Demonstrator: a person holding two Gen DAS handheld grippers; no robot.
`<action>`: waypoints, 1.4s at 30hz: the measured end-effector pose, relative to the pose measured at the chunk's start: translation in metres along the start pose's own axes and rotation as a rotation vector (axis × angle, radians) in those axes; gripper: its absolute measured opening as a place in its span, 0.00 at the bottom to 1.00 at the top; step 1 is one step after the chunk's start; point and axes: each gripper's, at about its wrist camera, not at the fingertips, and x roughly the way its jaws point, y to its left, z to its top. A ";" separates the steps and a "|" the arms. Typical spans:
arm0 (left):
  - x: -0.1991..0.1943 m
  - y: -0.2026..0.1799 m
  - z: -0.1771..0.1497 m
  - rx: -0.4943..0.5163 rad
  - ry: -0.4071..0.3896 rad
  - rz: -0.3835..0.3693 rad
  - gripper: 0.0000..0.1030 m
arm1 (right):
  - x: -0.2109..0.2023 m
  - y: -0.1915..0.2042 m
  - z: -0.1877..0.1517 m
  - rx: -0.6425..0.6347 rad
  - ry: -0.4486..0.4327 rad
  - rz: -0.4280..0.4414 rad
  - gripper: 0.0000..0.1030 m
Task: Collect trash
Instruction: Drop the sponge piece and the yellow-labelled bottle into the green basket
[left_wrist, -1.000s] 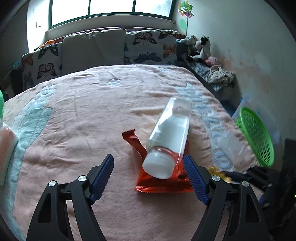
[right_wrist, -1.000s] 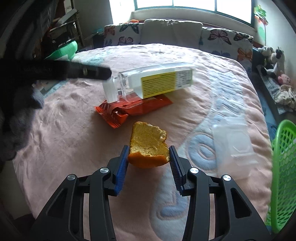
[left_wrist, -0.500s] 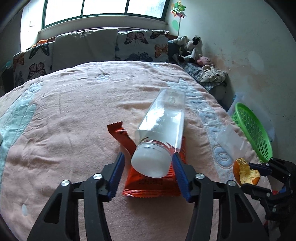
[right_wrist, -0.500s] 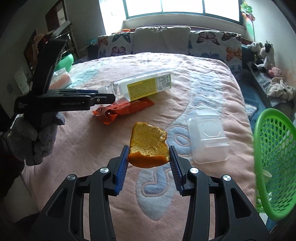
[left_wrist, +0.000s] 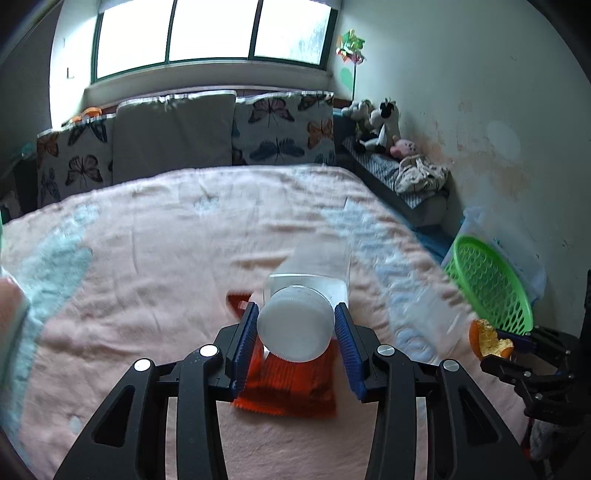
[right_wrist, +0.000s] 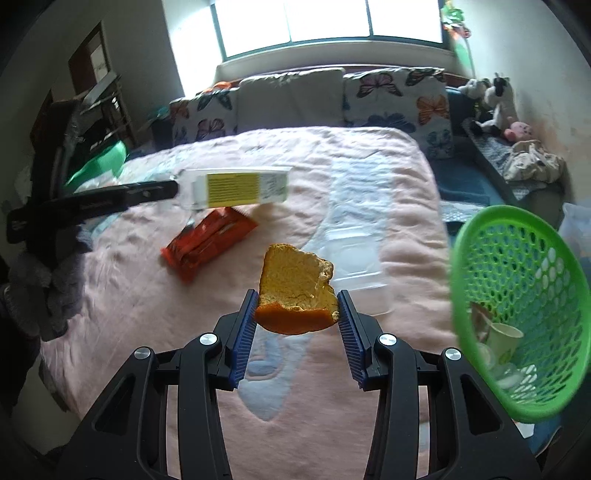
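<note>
- Since a second ago, the left gripper (left_wrist: 294, 334) has narrowed from wide open to a clamp on the clear plastic bottle (left_wrist: 308, 291), and the bottle has come up off the red wrapper (left_wrist: 290, 384); the right gripper (right_wrist: 295, 314) has carried its orange peel (right_wrist: 295, 288) away from the wrapper toward the green basket (right_wrist: 517, 295).
- Left wrist view: the two blue pads press on either side of the bottle's white cap end, which faces the camera, while the clear body runs forward beyond the fingertips. The red wrapper lies flat on the pink bedspread (left_wrist: 147, 266) directly below the bottle and between the fingers. At the right edge the right gripper (left_wrist: 511, 343) holds the orange peel (left_wrist: 487, 339) just in front of the green basket (left_wrist: 491, 280).
- Right wrist view: the blue pads are drawn in on the orange peel, gripping its lower edge, pale pith side up. The bottle (right_wrist: 240, 186), yellow label showing, hangs level in the left gripper (right_wrist: 175, 186) above the red wrapper (right_wrist: 207, 240), apart from it. A clear plastic container (right_wrist: 354, 262) lies on the bedspread (right_wrist: 129, 295) just beyond the peel. The green basket stands tilted at the right, near the peel, with a paper cup (right_wrist: 504, 339) inside.
</note>
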 end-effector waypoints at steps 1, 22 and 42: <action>-0.003 -0.004 0.006 0.009 -0.007 0.007 0.40 | -0.004 -0.006 0.001 0.013 -0.008 -0.003 0.43; -0.025 -0.081 0.100 0.087 0.001 -0.028 0.39 | -0.032 -0.167 -0.029 0.283 -0.006 -0.223 0.45; 0.012 -0.260 0.108 0.270 0.005 -0.240 0.39 | -0.075 -0.198 -0.059 0.338 -0.077 -0.261 0.58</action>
